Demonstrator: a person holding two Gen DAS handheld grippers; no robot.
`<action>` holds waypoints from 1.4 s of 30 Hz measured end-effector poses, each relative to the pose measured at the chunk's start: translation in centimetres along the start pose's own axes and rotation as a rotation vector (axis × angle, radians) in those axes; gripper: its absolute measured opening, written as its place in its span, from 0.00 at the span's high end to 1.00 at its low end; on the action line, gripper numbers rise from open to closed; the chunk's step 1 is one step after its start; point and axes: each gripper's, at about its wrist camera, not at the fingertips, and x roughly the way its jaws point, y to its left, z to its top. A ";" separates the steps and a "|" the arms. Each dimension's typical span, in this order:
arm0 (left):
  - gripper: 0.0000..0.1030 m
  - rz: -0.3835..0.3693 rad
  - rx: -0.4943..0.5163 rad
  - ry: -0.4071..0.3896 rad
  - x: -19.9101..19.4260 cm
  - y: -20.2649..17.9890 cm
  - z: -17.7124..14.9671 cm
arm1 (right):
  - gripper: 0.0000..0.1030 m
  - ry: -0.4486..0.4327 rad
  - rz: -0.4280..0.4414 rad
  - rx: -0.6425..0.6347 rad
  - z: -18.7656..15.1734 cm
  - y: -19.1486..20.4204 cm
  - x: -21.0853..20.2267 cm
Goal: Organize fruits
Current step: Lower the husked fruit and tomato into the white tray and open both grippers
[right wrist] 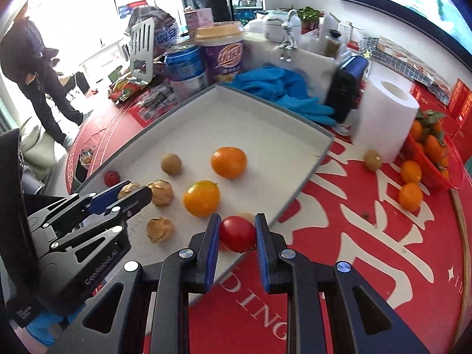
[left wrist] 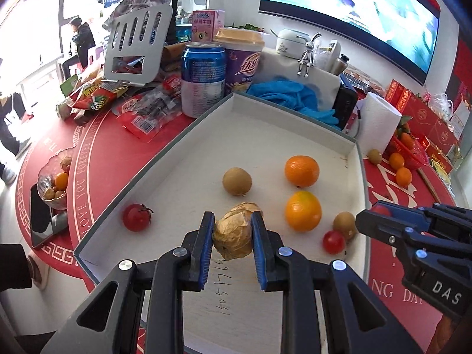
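Fruits sat scattered in a shallow white cardboard tray with grey rim (left wrist: pixel 147 183) on a red printed tablecloth (right wrist: pixel 368 250). Left gripper (left wrist: pixel 233 236) pinched a papery tan husked fruit (left wrist: pixel 233 237) between its blue-padded fingers (left wrist: pixel 206 236), over the near part of the tray. Right gripper (right wrist: pixel 237 234) clamped a small red cherry tomato (right wrist: pixel 237 234), both pads touching it, at the tray's near right edge.

Loose in the tray: a round orange mandarin (left wrist: pixel 301 170) toward the far right, a yellow-orange mandarin (left wrist: pixel 303 211) just in front of it, a brown round longan (left wrist: pixel 237 181) near the middle, a second brown longan (left wrist: pixel 344 225) touching a second red cherry tomato (left wrist: pixel 333 242) by the right wall, and a stemmed red cherry tomato (left wrist: pixel 136 217) by the left wall. Right wrist view showed two more tan husked fruits (right wrist: pixel 160 192) (right wrist: pixel 160 229) lying near the left gripper.

Off the tray: a lone brown longan (right wrist: pixel 372 160) on the cloth just beside a white paper towel roll (right wrist: pixel 383 118), and a red mesh basket of mandarins (right wrist: pixel 433 159) further right, two mandarins loose beside it. Behind the tray stood a blue drink can (left wrist: pixel 203 79), a purple lidded cup (left wrist: pixel 242 65) and blue rubber gloves (left wrist: pixel 295 97). Glass bowl of small fruits (left wrist: pixel 54 185) sat at the table's left.
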 end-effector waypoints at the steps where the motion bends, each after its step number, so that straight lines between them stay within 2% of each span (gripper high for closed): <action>1: 0.74 0.001 -0.001 0.001 0.1 0.0 0.0 | 0.76 0.003 0.001 -0.003 0.0 0.1 0.2; 38: 0.73 0.010 0.004 0.050 2.2 0.0 -0.2 | 0.76 0.047 0.004 -0.026 1.4 1.5 2.9; 40: 0.70 0.020 0.012 0.043 2.0 -0.2 -0.2 | 0.76 0.044 0.009 -0.025 1.5 1.6 3.0; 41: 0.66 0.020 0.016 0.040 1.9 -0.2 -0.2 | 0.76 0.040 0.011 -0.025 1.7 1.6 2.9; 42: 0.55 0.020 0.016 0.038 1.9 -0.3 -0.2 | 0.76 0.039 0.010 -0.027 1.8 1.6 3.0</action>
